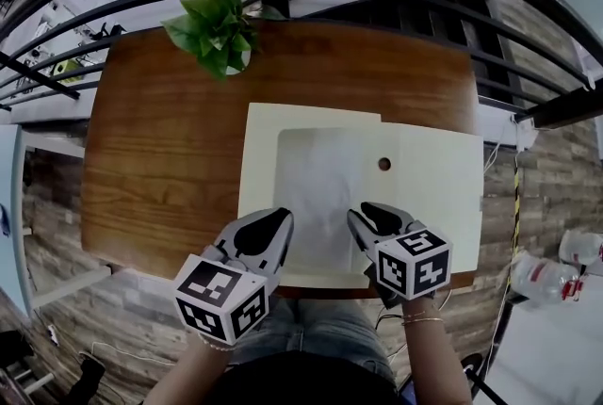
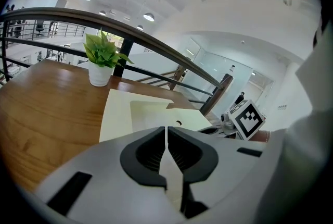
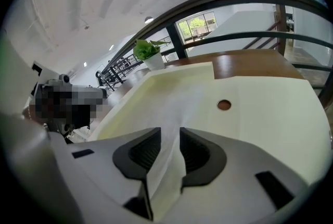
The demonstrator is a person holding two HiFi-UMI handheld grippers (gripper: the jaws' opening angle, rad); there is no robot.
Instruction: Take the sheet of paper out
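- I am working two handheld grippers at the near edge of a wooden table [image 1: 160, 139], with a potted plant [image 1: 215, 31] standing at 11 o'clock.
- The sheet of paper [image 1: 325, 191] is lying flat in a cream folder [image 1: 259, 168] at the table's middle. It is reaching toward 6 o'clock, and a small round hole [image 1: 383, 164] is showing at its 3 o'clock.
- I am holding the left gripper [image 2: 166, 130] at the sheet's 7 o'clock with its jaws pressed together at the tips. A pale sliver is showing in the slit, and I cannot tell whether anything is caught there.
- I am holding the right gripper [image 3: 170, 137] at the sheet's 5 o'clock with its jaws slightly spread. The white sheet is running up between them, and I am judging it not yet clamped.
- I am expecting the paper to handle as light, limp and easily creased, sliding readily on the smooth folder.
- I am judging the near edge at 6 o'clock the best hold, pinching only the sheet while the folder is being kept down.
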